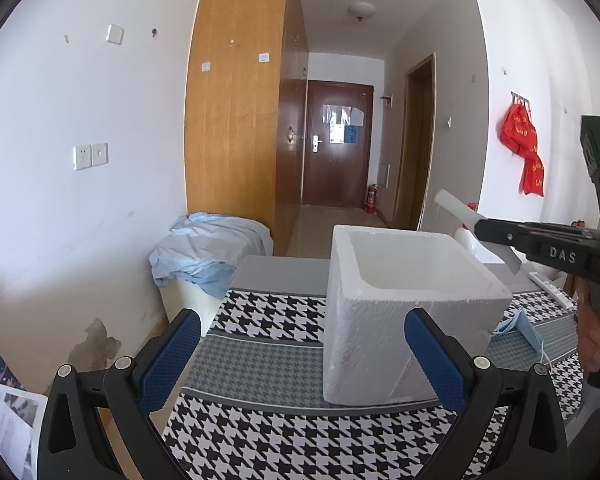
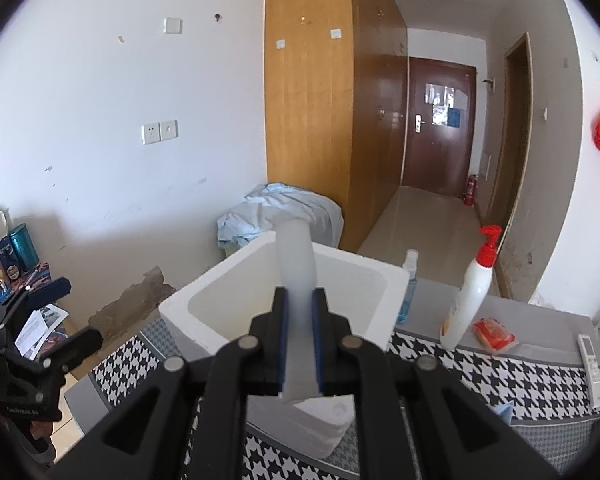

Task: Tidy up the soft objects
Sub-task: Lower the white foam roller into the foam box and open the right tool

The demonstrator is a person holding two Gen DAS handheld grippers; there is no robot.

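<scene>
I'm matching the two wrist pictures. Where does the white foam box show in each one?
Left wrist: the white foam box stands right of centre on the houndstooth cloth, just beyond the open left tongs.
Right wrist: the box sits at centre, behind the right tongs.
Shared landmark: the dark brown door.

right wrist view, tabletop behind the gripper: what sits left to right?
White foam box → clear spray bottle with blue liquid → white pump bottle with red top → red packet → white remote.
</scene>
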